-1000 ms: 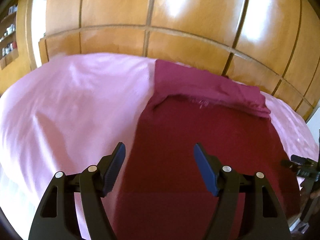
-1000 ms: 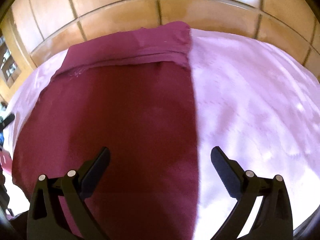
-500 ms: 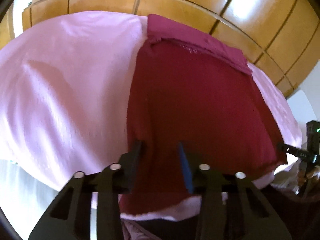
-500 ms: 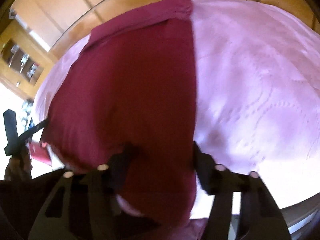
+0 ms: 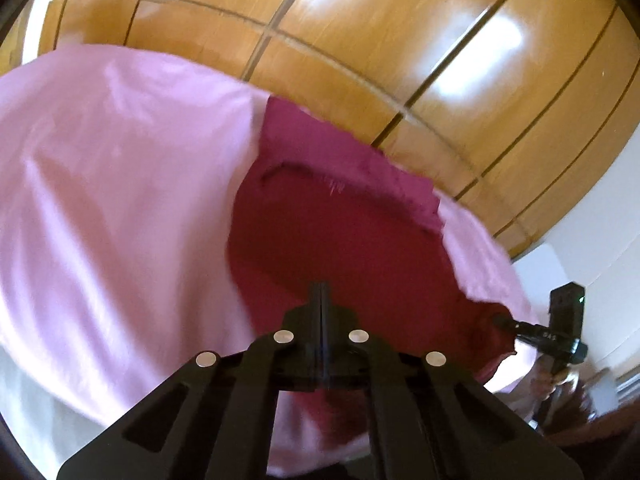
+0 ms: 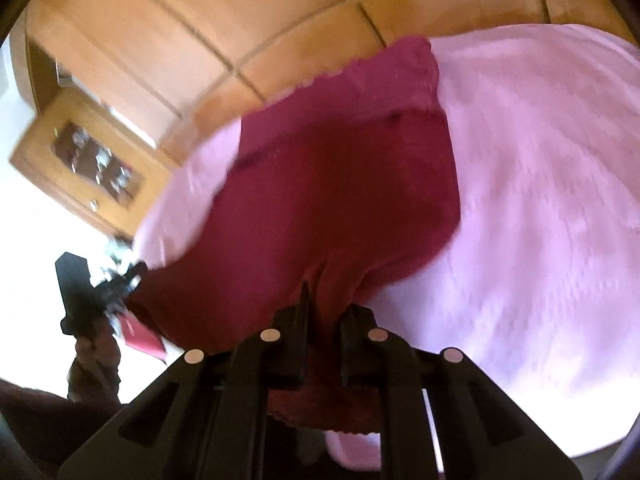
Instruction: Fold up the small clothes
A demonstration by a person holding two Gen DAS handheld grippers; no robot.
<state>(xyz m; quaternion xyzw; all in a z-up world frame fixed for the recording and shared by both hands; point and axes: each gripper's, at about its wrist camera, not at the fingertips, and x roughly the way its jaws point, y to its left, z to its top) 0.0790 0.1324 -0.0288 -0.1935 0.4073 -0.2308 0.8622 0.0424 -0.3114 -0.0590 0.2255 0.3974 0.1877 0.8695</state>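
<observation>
Wooden wardrobe doors (image 5: 400, 40) back a pink sheet (image 5: 120, 200) where both tools, left (image 5: 322, 292) and right (image 6: 324, 300), pinch the maroon garment (image 5: 340, 248).

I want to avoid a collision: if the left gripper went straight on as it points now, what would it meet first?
Probably the dark red garment that the left gripper already pinches; beyond it lies the pink bedsheet, though depth is unclear.
</observation>
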